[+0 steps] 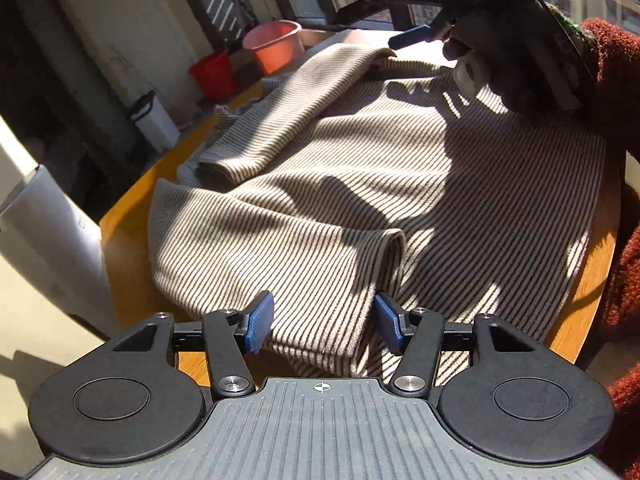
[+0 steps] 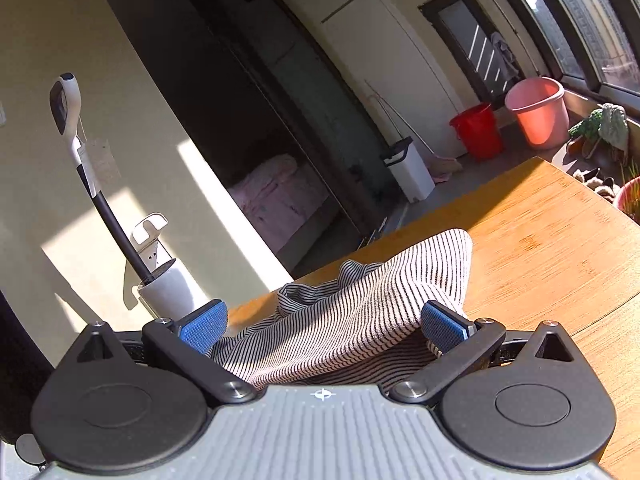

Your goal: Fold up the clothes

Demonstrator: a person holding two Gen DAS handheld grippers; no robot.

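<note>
A beige sweater with thin dark stripes (image 1: 400,184) lies spread on a wooden table (image 1: 132,248), both sleeves folded in over the body. My left gripper (image 1: 324,320) is open at the near hem, its blue pads on either side of a fold of cloth without pinching it. My right gripper (image 2: 324,324) is open too, over the far shoulder of the sweater (image 2: 360,300); cloth bunches between its pads. The right gripper also shows in the left wrist view (image 1: 416,36), above the sweater's far edge.
A pink bucket (image 2: 538,112), a red bucket (image 2: 478,132) and a white bin (image 2: 412,172) stand on the floor beyond the table. A white stick vacuum (image 2: 160,280) stands by the wall. Plants (image 2: 600,124) line the window sill. Bare table (image 2: 540,240) lies to the right.
</note>
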